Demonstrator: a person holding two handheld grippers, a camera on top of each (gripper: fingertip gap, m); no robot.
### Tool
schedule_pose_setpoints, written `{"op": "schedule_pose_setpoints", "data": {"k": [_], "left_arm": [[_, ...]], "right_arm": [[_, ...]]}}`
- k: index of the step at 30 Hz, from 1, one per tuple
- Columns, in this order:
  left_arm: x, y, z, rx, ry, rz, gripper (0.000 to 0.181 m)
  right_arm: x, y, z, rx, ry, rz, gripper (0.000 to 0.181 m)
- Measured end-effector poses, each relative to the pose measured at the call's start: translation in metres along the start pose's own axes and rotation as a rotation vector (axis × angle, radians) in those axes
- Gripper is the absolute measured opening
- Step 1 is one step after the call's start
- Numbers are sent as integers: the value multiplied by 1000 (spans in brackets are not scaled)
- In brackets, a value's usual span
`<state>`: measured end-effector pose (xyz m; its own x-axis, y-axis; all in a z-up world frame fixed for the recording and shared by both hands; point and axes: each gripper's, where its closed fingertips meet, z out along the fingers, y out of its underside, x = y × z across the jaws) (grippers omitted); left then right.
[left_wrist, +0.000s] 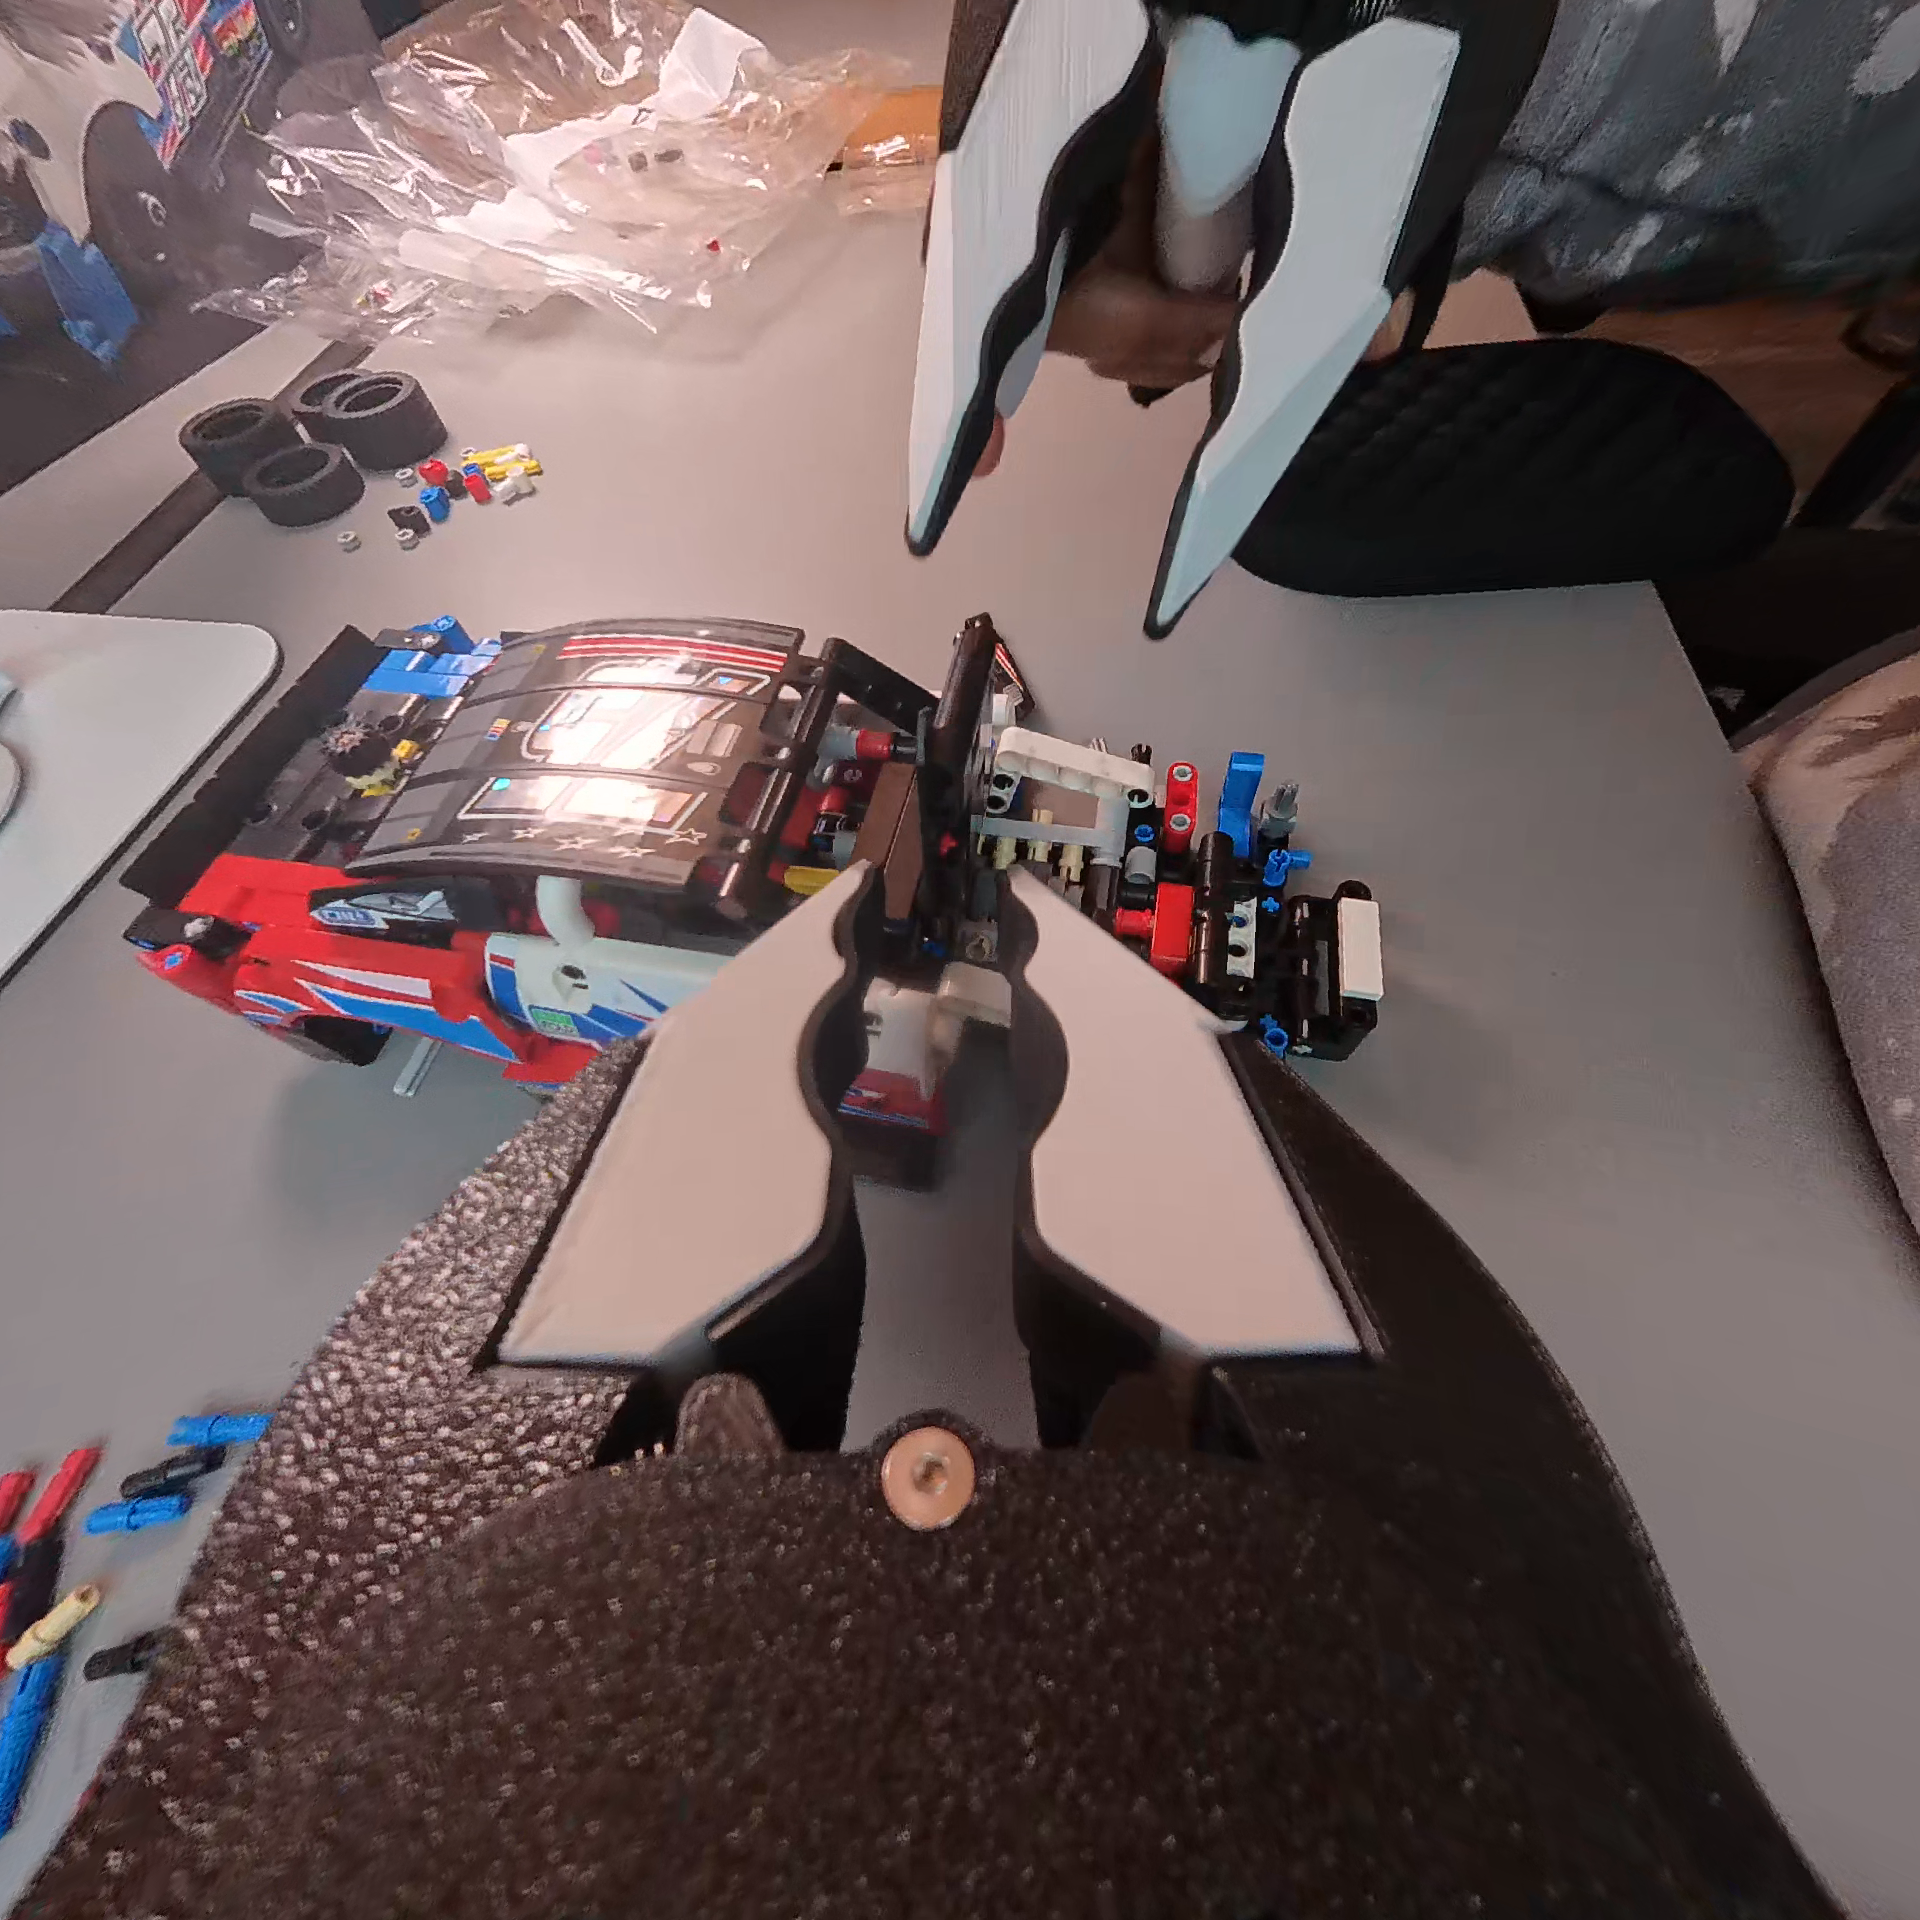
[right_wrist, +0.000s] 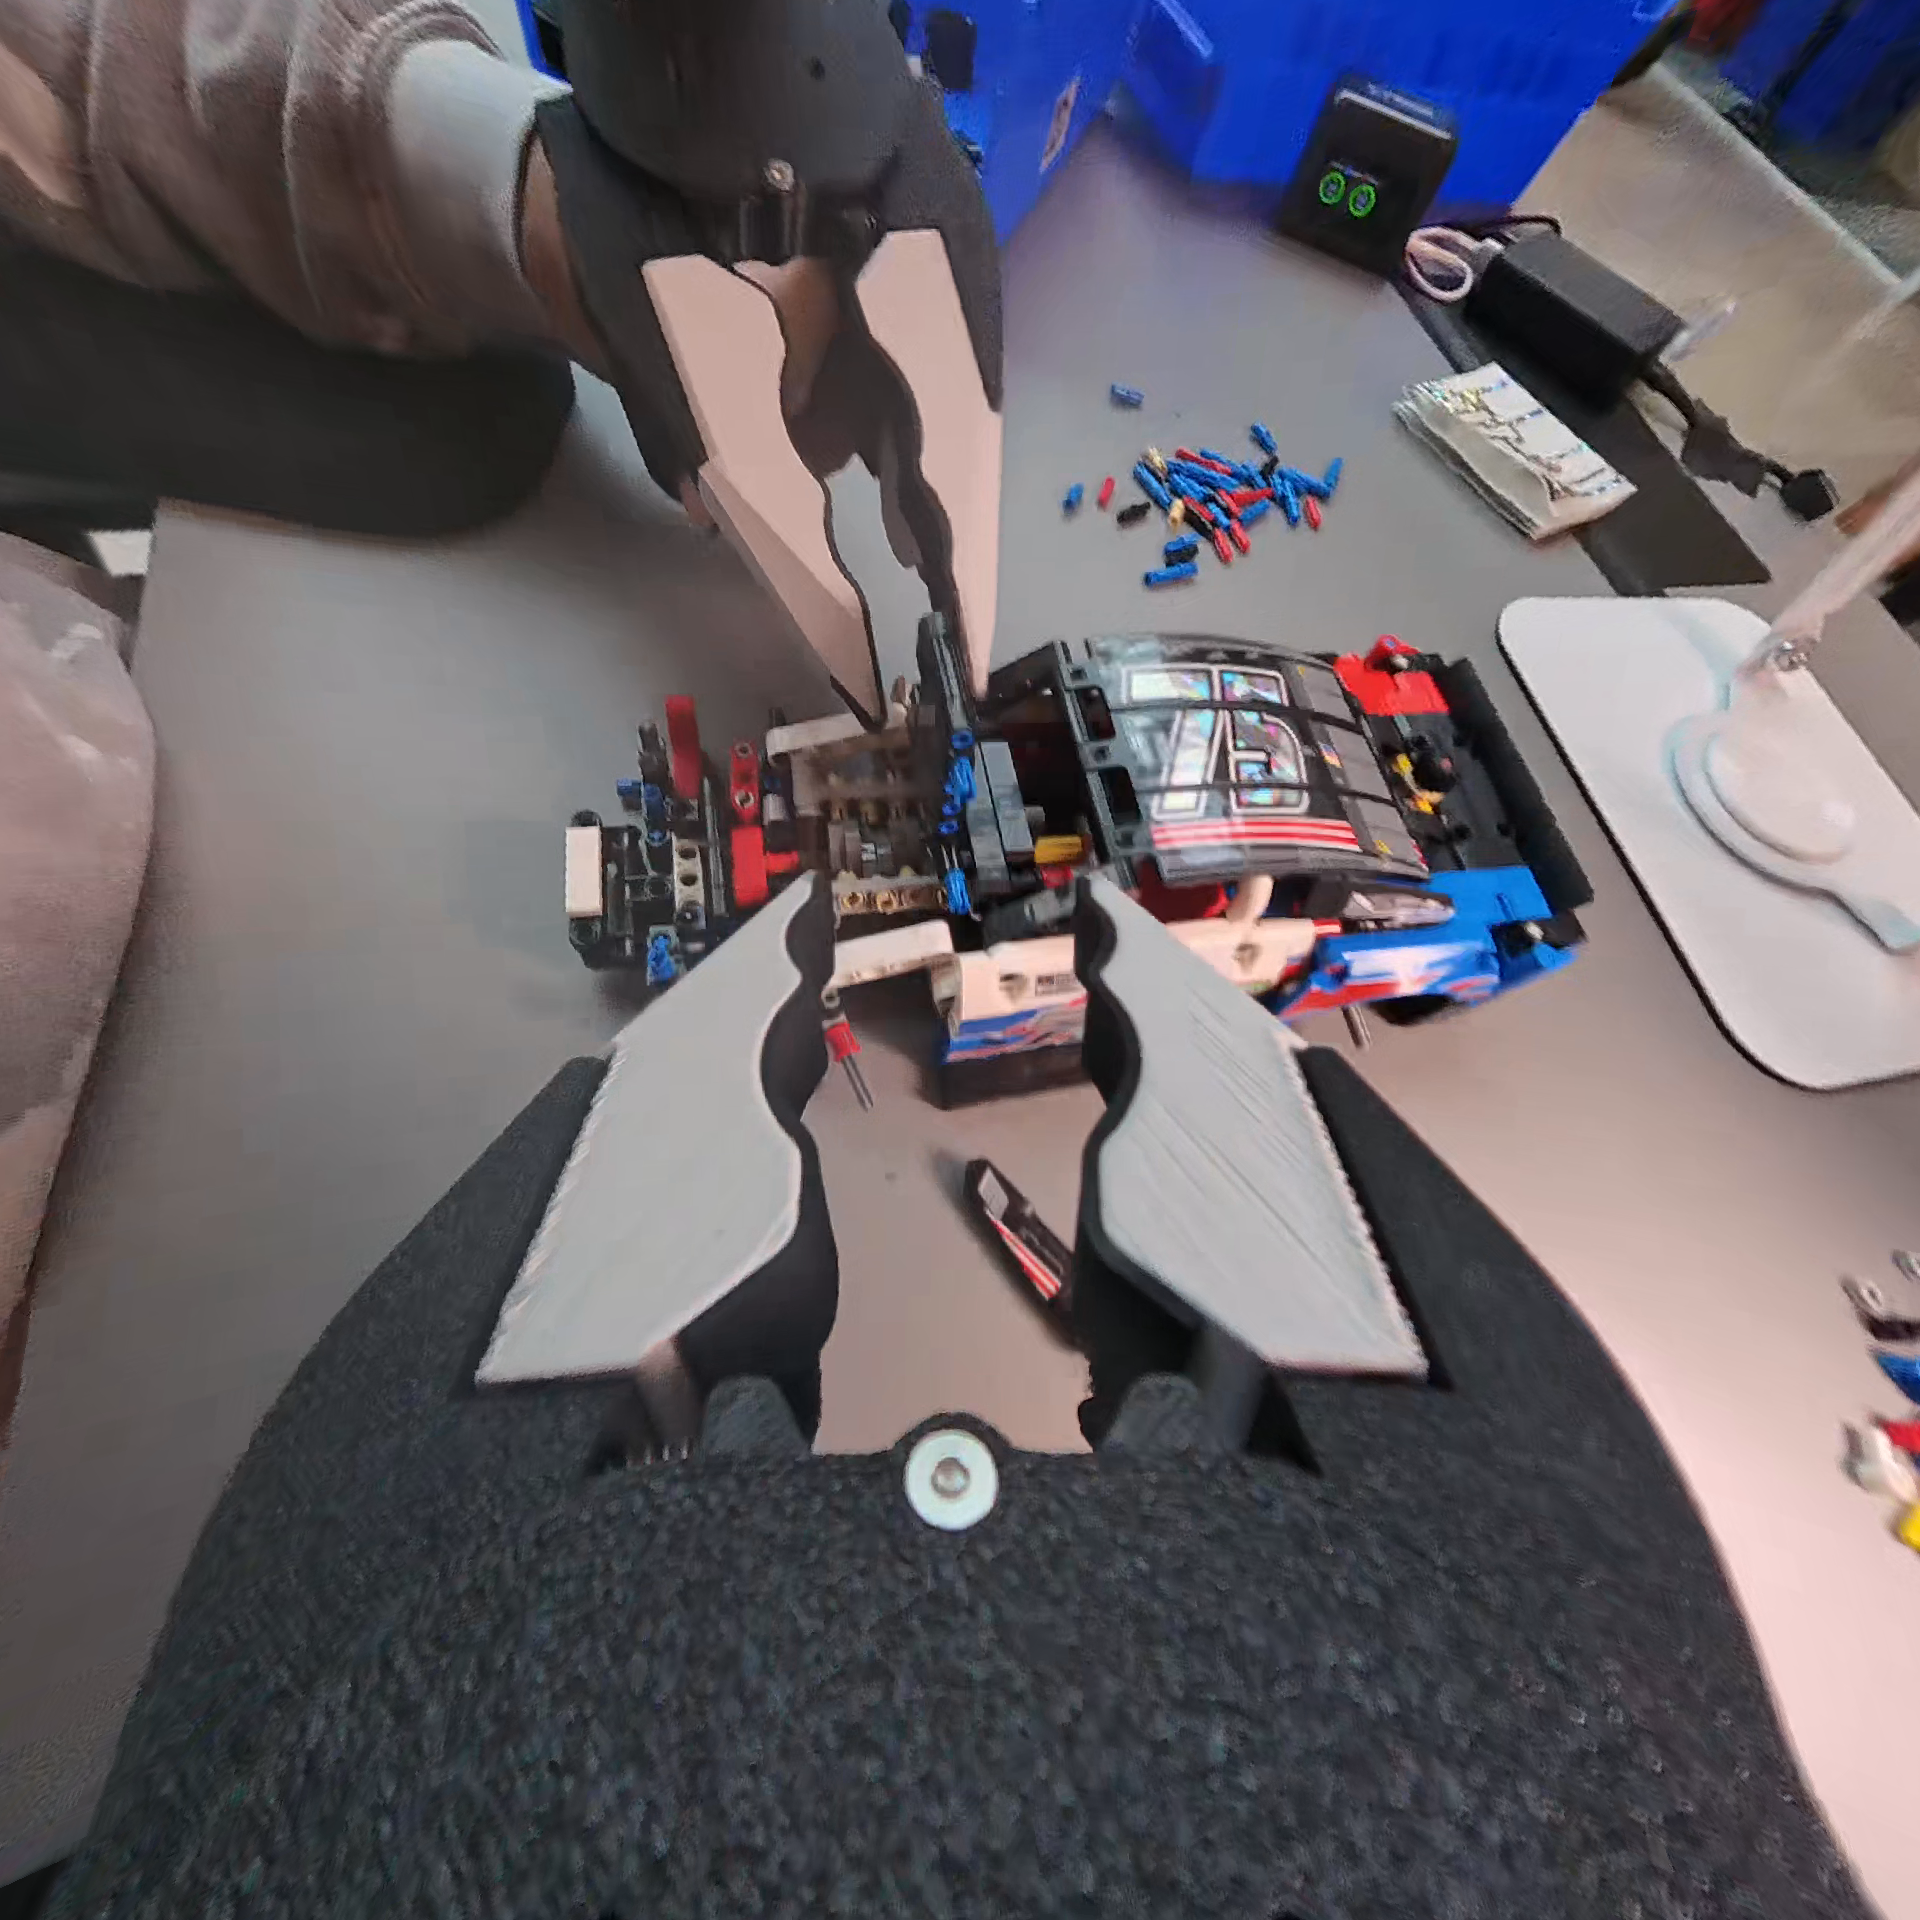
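Note:
A partly built toy brick race car (left_wrist: 582, 810) with a red, white and blue body and a black roof lies on the grey table (left_wrist: 1455, 1195). Its open front frame (left_wrist: 1226, 883) is exposed. My left gripper (left_wrist: 940, 878) is shut on an upright black panel (left_wrist: 951, 748) that stands between the roof and the front frame. The right wrist view shows the same grip on the panel (right_wrist: 940, 665) from the other side. My right gripper (right_wrist: 951, 883) is open and empty, hovering beside the car (right_wrist: 1195, 790); it also shows in the left wrist view (left_wrist: 1044, 582). A small black striped piece (right_wrist: 1013, 1226) lies on the table below it.
Black tyres (left_wrist: 312, 447) and small loose parts (left_wrist: 468, 478) lie behind the car, with clear plastic bags (left_wrist: 540, 177) beyond. A pile of blue and red pins (right_wrist: 1216, 499), a folded booklet (right_wrist: 1507, 447), a power adapter (right_wrist: 1569, 301) and a white lamp base (right_wrist: 1714, 810) stand around. A black chair (left_wrist: 1507, 468) is at the table edge. My right fingertips sit around 7 centimetres from my left ones. The right tips stand about 10 centimetres off the small black striped piece (right_wrist: 1013, 1226).

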<state>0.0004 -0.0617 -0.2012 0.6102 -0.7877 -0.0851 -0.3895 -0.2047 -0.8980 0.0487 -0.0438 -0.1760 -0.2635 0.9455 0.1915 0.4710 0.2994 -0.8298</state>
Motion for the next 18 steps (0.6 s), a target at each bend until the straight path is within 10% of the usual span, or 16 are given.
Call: {"op": "schedule_pose_setpoints", "data": {"k": [7, 18], "left_arm": [[1, 4, 8, -26, 71, 72, 7], [-3, 9, -3, -50, 86, 102, 6]], "right_arm": [[-4, 2, 55, -27, -112, -25, 20], [-7, -3, 59, -48, -181, -70, 5]]}}
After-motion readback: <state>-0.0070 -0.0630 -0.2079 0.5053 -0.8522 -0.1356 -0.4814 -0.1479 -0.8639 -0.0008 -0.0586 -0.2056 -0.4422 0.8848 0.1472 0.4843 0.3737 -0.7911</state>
